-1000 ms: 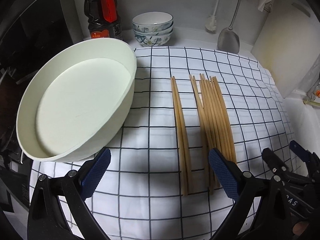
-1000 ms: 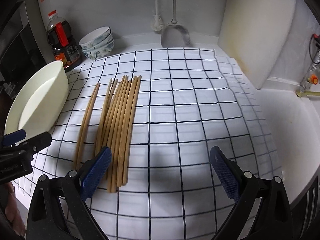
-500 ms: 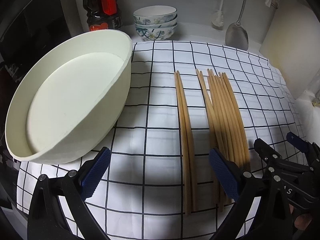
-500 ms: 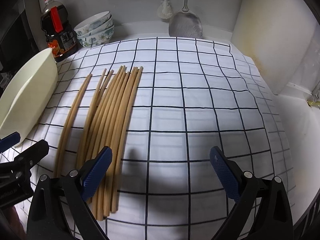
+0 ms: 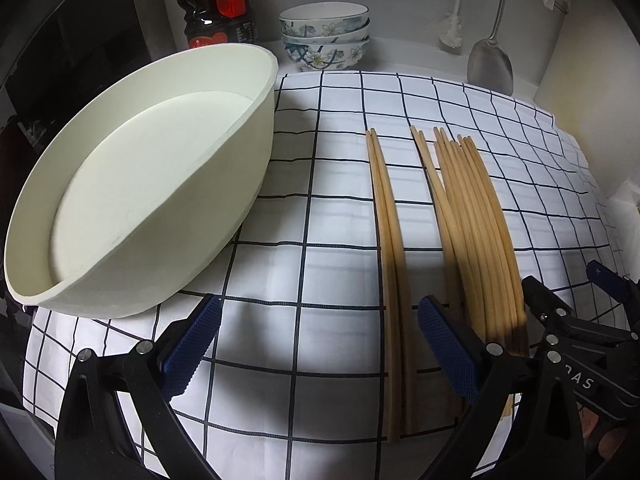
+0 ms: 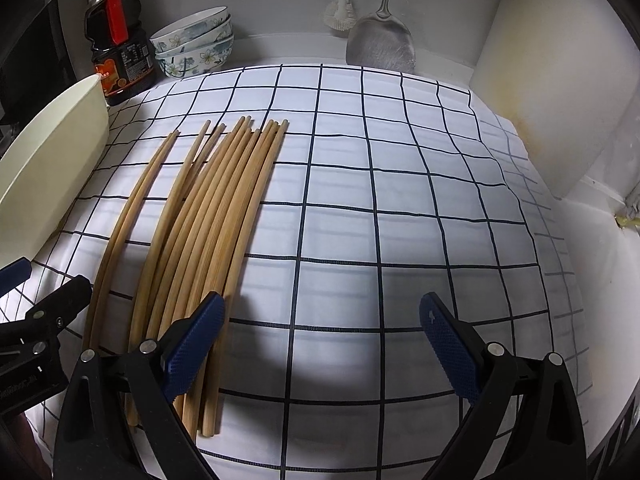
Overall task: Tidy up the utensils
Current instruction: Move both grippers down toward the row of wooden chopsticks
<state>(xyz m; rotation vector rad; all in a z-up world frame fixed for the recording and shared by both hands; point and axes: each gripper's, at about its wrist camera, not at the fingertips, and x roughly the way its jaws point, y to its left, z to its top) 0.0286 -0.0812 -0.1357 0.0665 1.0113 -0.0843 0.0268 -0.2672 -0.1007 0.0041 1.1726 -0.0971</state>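
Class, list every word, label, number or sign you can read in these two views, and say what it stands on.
"SA", partly cut off: white letters on the right gripper body, seen in the left wrist view.
White print on the left gripper body, right wrist view: too blurred to read.
Label on the dark sauce bottle: print and logo too small to read.
Nothing else carries text.

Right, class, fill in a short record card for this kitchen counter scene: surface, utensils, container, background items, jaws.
surface: checked cloth
utensils: wooden chopsticks lying flat, one pair set apart from the bundle
container: cream oval tray, nothing in it
background: stacked floral bowls, sauce bottle, metal spatula
left gripper: jaws open
right gripper: jaws open
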